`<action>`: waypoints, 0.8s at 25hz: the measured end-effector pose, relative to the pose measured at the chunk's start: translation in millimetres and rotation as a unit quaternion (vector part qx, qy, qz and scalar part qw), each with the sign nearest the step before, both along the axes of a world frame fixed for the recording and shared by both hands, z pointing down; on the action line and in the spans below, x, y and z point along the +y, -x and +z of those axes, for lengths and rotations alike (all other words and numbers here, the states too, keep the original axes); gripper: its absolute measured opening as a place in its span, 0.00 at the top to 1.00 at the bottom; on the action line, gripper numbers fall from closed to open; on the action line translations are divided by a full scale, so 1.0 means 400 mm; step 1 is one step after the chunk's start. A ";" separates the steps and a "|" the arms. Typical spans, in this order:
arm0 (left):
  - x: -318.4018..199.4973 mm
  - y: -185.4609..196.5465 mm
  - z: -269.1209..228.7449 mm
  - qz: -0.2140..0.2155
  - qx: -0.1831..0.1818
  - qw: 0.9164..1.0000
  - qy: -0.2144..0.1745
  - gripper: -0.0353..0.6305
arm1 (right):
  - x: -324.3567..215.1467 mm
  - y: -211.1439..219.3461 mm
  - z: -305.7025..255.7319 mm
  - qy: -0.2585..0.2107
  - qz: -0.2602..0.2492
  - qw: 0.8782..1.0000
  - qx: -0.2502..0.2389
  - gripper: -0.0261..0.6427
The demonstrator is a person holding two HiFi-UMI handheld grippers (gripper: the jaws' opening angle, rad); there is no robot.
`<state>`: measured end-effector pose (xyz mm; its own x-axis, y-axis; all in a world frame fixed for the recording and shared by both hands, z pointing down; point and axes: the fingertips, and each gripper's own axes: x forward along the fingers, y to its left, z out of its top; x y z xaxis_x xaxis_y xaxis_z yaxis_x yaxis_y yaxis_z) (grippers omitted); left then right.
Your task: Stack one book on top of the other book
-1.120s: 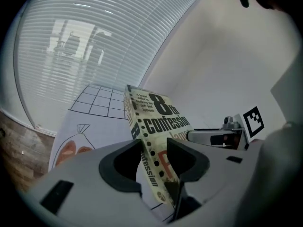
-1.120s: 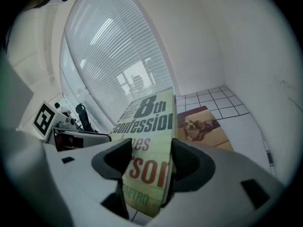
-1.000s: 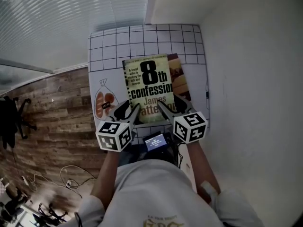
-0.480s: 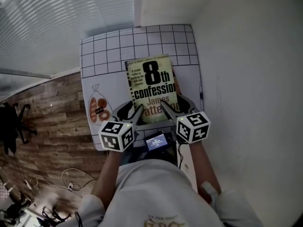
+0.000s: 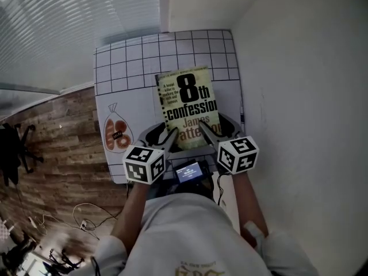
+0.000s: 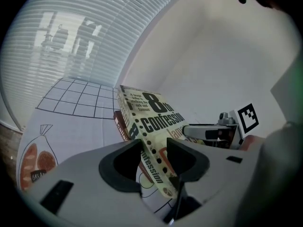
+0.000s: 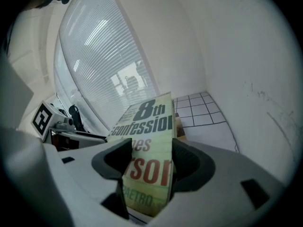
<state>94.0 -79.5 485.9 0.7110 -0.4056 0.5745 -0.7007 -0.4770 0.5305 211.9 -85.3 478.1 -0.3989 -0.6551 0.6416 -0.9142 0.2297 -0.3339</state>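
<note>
A yellow-green paperback, "8th confession" (image 5: 190, 105), is held by its near end over the white gridded mat (image 5: 132, 62). My left gripper (image 5: 169, 135) is shut on its near left corner and my right gripper (image 5: 202, 130) on its near right corner. In the left gripper view the book (image 6: 151, 112) runs between the pads of that gripper (image 6: 154, 148), near end raised. A red-brown second book (image 6: 122, 129) lies under it. In the right gripper view the cover (image 7: 147, 122) fills the right gripper (image 7: 150, 160), and a brown edge of the lower book (image 7: 179, 126) shows beside it. The head view hides the lower book.
A bread-bag drawing (image 5: 117, 134) marks the mat's left part. White wall (image 5: 299, 96) runs close along the mat's right side and window blinds (image 5: 57, 27) stand behind. A small screen (image 5: 188, 172) sits at the near edge. Wood floor (image 5: 52, 142) lies to the left.
Both grippers carried the yellow-green book to the right across the mat. The brown book that showed at its right side is now covered by it.
</note>
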 end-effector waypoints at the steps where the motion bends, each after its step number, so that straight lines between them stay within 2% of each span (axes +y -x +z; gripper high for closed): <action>1: 0.000 -0.001 0.001 0.000 0.000 1.000 0.001 0.68 | -0.002 -0.001 0.000 0.000 -0.002 1.000 0.001 0.56; 10: -0.006 -0.008 0.016 -0.007 -0.002 1.000 0.010 0.68 | -0.022 -0.007 0.017 0.006 -0.013 1.000 0.001 0.56; 15: -0.005 -0.017 0.038 -0.002 -0.018 1.000 0.008 0.68 | -0.033 -0.014 0.040 0.015 -0.025 1.000 0.005 0.56; 20: 0.003 -0.021 0.069 0.001 -0.024 0.999 0.024 0.68 | -0.038 -0.016 0.067 0.027 -0.036 0.999 0.014 0.56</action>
<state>102.5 -78.4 513.5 0.6820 -0.3756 0.6275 -0.7259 -0.4522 0.5183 218.2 -100.6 504.9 -0.4259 -0.5899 0.6860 -0.9048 0.2785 -0.3222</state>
